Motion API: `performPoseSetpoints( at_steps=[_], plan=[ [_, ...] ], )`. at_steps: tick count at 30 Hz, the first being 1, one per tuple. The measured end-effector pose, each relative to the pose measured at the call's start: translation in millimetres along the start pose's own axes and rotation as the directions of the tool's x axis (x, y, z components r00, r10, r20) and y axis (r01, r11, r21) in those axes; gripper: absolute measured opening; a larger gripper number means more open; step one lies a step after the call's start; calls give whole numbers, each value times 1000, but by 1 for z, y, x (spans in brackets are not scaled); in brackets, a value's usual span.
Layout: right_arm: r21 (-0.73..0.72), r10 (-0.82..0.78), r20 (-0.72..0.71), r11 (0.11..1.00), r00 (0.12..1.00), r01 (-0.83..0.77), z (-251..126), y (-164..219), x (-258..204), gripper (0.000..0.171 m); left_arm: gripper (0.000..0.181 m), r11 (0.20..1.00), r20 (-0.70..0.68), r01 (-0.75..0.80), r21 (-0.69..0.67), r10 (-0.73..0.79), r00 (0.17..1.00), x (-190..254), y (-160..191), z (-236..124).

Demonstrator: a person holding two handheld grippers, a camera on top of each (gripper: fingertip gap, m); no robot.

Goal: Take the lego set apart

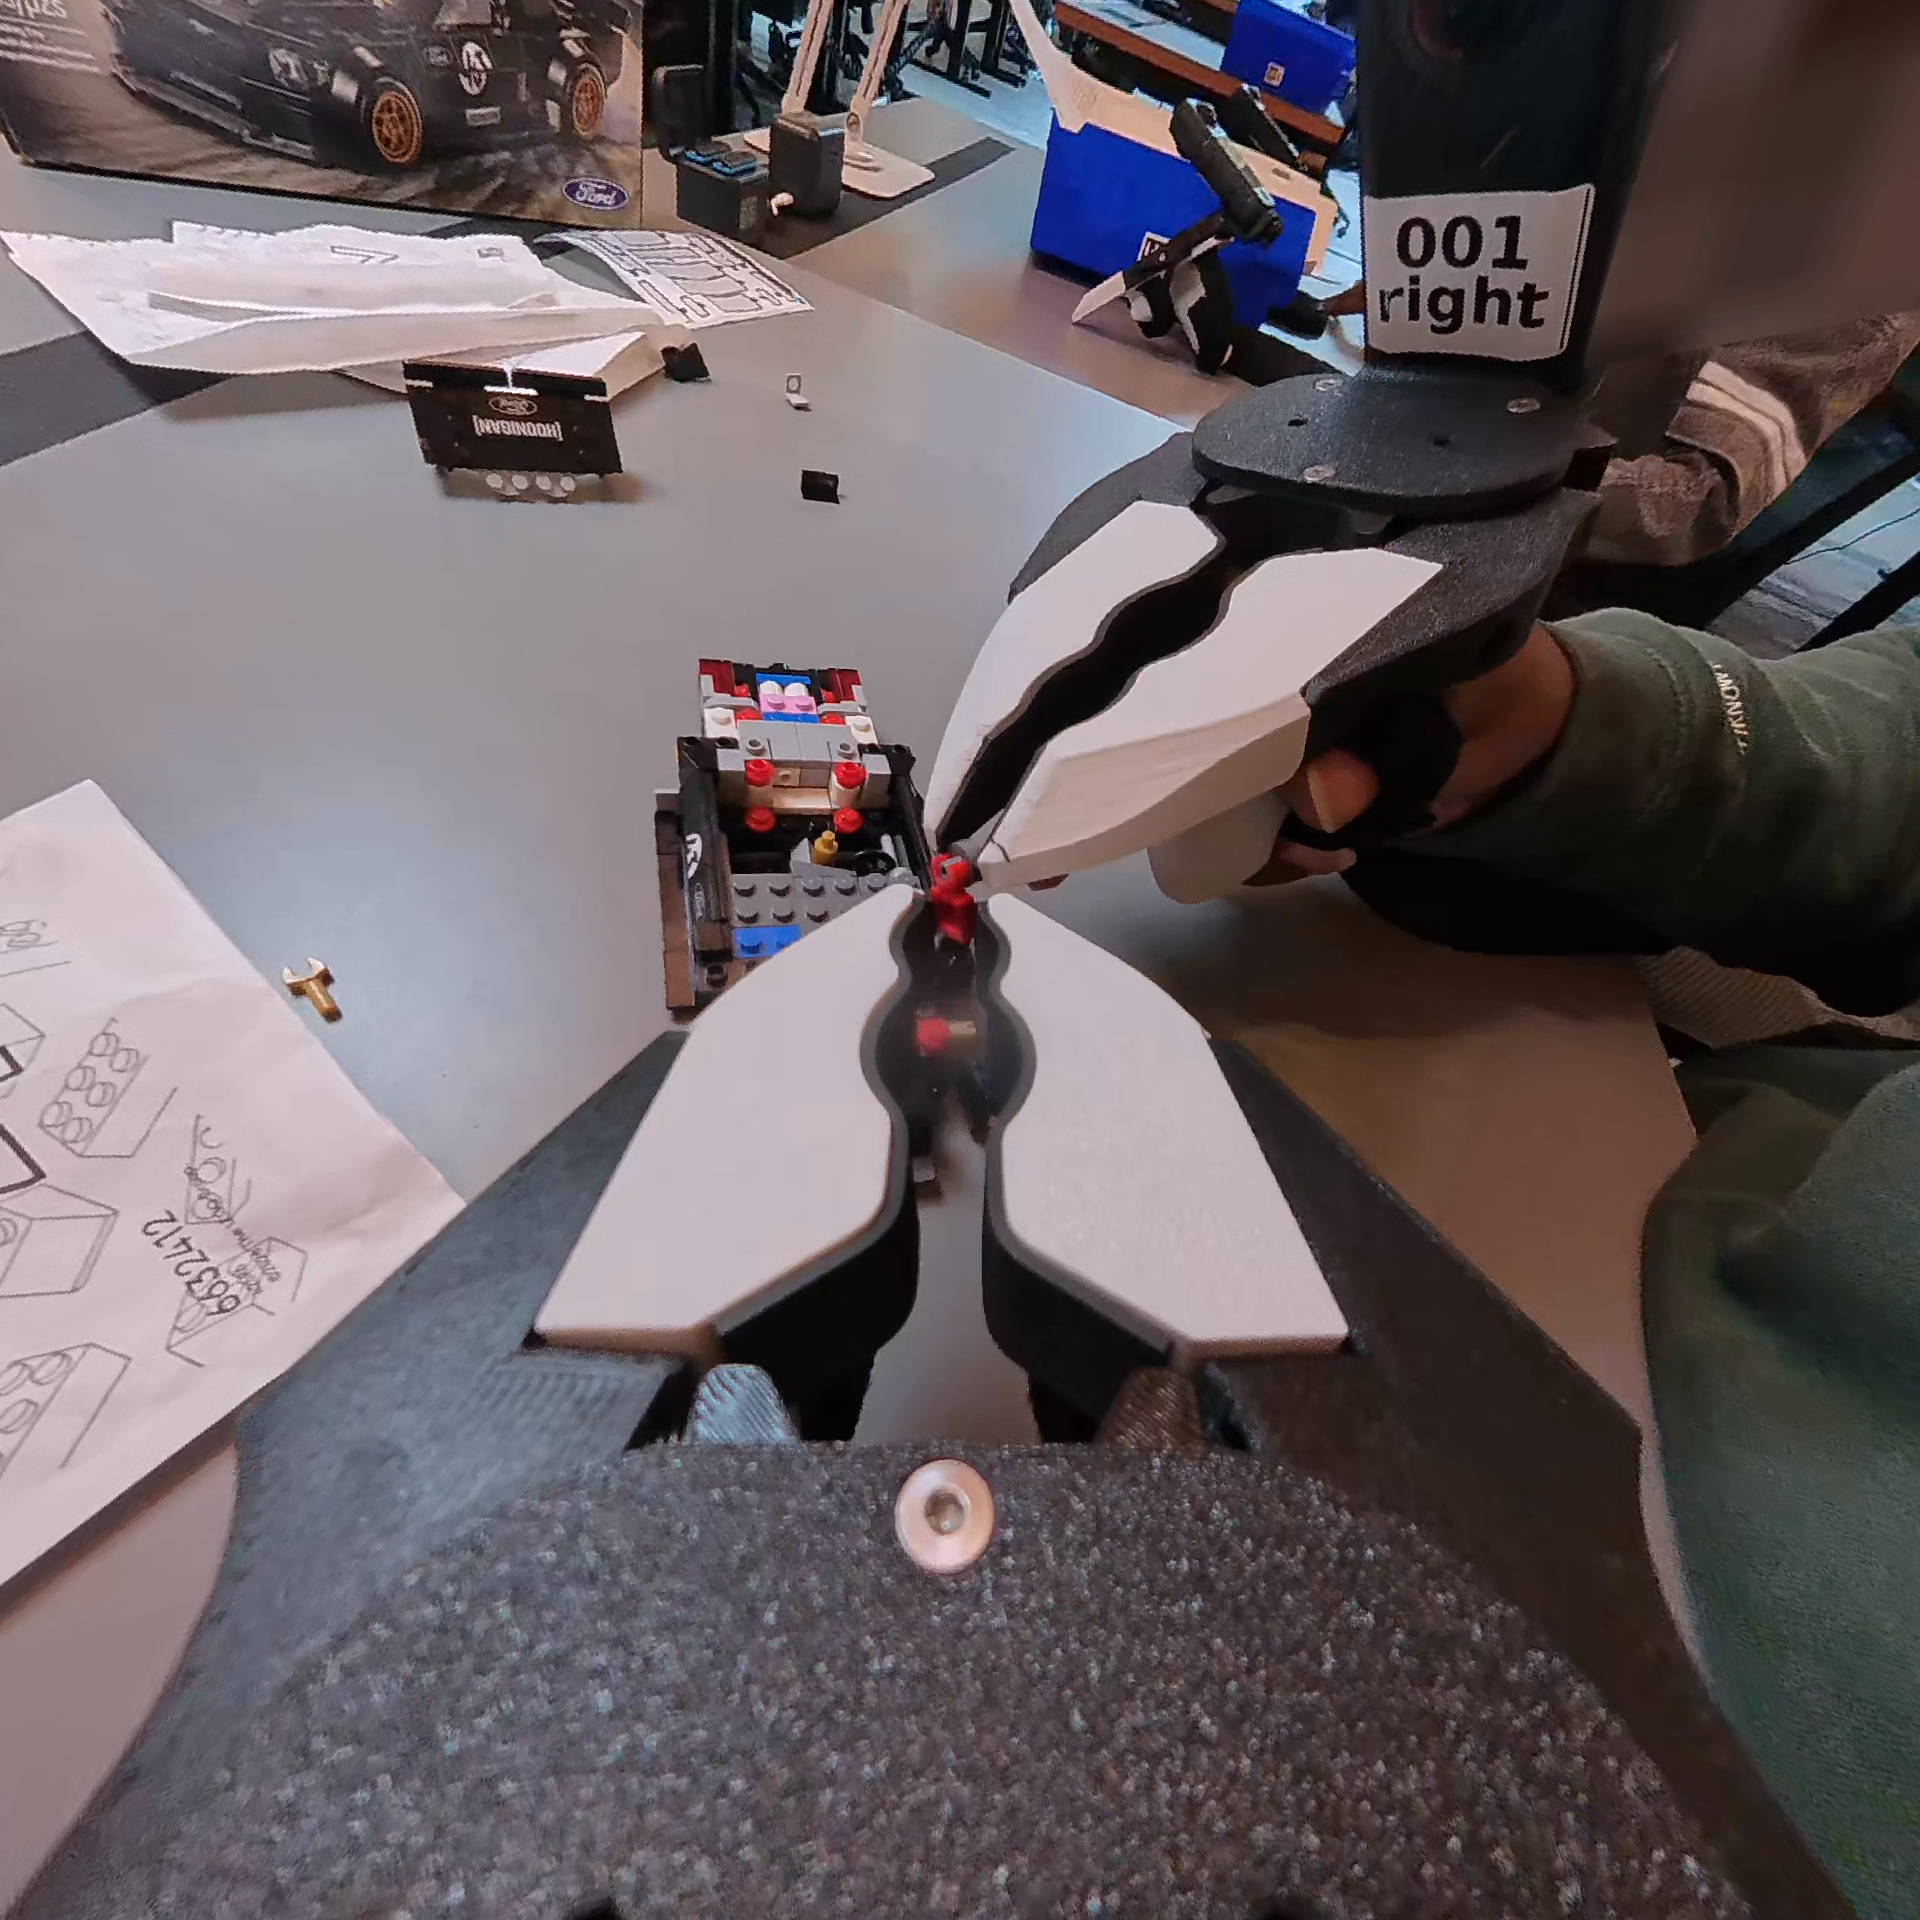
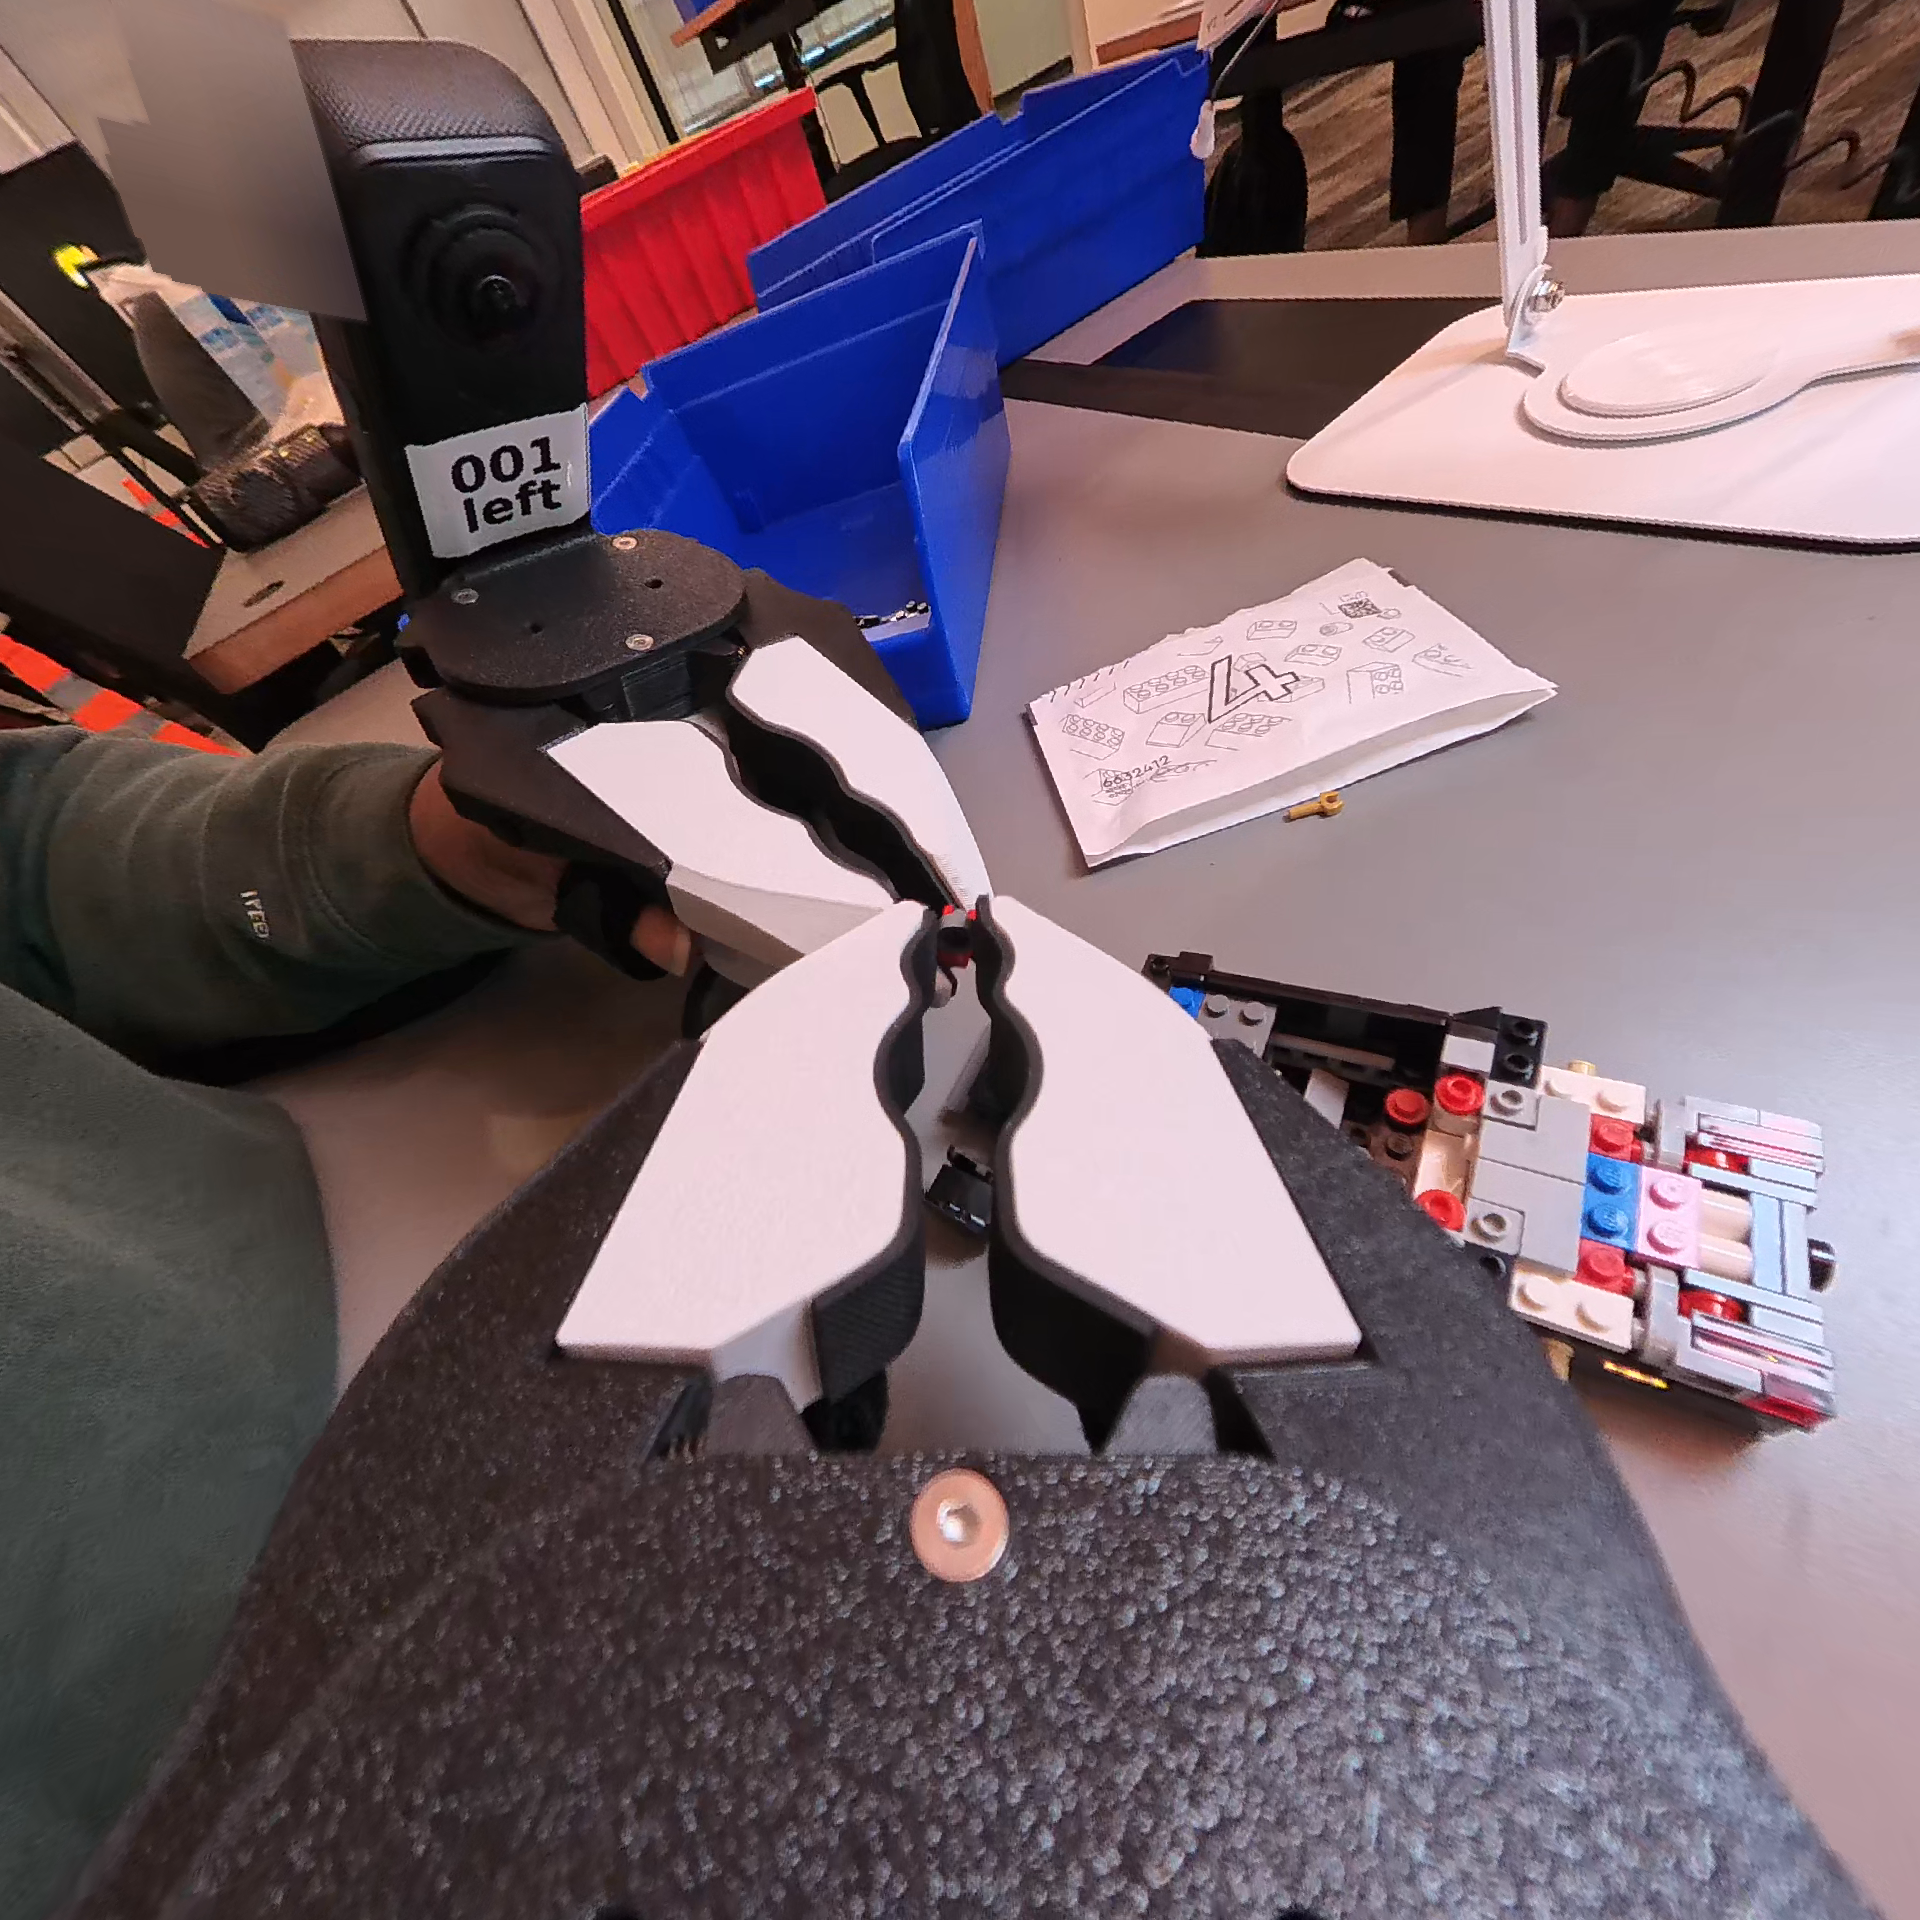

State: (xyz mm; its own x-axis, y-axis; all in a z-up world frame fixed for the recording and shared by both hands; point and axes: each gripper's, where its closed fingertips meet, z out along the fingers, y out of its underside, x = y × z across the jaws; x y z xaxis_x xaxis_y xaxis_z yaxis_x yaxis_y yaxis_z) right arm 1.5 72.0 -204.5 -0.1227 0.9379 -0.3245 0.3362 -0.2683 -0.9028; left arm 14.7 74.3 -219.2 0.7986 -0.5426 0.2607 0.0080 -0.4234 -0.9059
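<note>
Left wrist view has the left gripper [image 1: 943, 914] at centre, its jaws closed on a small red-and-black lego piece [image 1: 951, 904] that runs back down the gap between them; the right gripper [image 1: 971, 847] comes in from 2 o'clock and its jaws pinch the red top of the same piece, so both tools hold one small assembly above the surface [image 1: 416, 644]. The partly stripped lego car [image 1: 774, 821] sits on the grey surface just beyond the tips, at about 11 o'clock from the held piece, apart from both grippers; a small gold part [image 1: 312, 987] lies loose at 9 o'clock beside a printed paper bag [image 1: 156, 1143], and a flat black panel [image 1: 514, 421] stands farther off at 11 o'clock.

Right wrist view agrees: the right gripper [image 2: 961, 935] meets the left gripper [image 2: 951, 899] tip to tip around a speck of red, the car [image 2: 1538, 1164] lies at 3 o'clock, a loose black brick [image 2: 961, 1190] rests on the surface under the jaws, and a blue bin [image 2: 862, 488] stands at 12 o'clock.

Judging the risk: each hold is on very little plastic, so a pull that is off-axis could let the piece slip or twist out; when the studs release suddenly, a freed part could spring away and fall off the near edge; squeezing harder may only pop the piece sideways.
</note>
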Motion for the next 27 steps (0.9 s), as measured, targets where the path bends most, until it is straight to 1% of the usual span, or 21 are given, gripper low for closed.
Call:
performPoseSetpoints(
  at_steps=[11, 17, 23, 27],
  plan=[
    [11, -15, -41, 1000, 999, 16, -1, -1, 4, 7, 7, 999, 21, 40, 22, -40, 999, -4, -3, -2],
    [17, -6, -33, 1000, 999, 7, -1, 0, 3, 7, 7, 998, -14, 62, 20, -62, 998, -2, -1, 0],
    [15, 7, -12, 1000, 1000, -7, -1, 1, 2, 6, 6, 994, -83, 111, 9, -110, 990, 4, 2, 2],
    [15, 25, 6, 1000, 1000, -25, 0, 2, 0, 5, 6, 994, -103, 111, 3, -110, 989, 7, 4, 4]
  ],
)
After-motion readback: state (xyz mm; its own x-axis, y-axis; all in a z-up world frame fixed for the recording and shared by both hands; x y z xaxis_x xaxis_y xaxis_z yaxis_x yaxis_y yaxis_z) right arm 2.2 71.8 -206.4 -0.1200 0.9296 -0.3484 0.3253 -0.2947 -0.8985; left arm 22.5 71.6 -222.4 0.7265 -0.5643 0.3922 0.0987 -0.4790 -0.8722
